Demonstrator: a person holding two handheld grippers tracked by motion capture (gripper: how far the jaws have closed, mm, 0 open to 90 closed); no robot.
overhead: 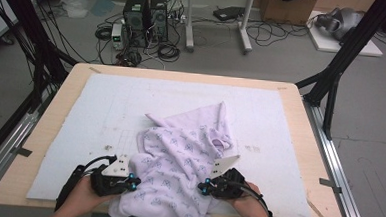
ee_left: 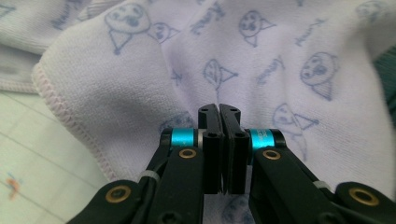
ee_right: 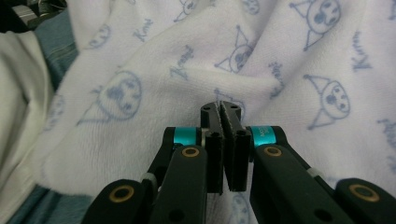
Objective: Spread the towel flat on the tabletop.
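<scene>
A pale lilac cloth [overhead: 188, 153] printed with small blue cartoon faces lies crumpled on the near middle of the table, and its front part hangs over the table edge. My left gripper [overhead: 132, 183] sits at the cloth's near left side and my right gripper [overhead: 204, 186] at its near right side, each held in a hand. In the left gripper view the jaws [ee_left: 219, 109] are pressed together, with a crease of cloth [ee_left: 140, 84] rising from their tips. In the right gripper view the jaws [ee_right: 220, 108] are likewise together, pinching a raised fold of the cloth [ee_right: 154, 93].
A white foam mat [overhead: 79, 132] covers the wooden table [overhead: 56, 106]. Black frame legs [overhead: 332, 81] stand at both far corners. Computer towers [overhead: 146, 16] and cables lie on the floor beyond. The person's jeans [ee_right: 51, 42] show behind the hanging cloth.
</scene>
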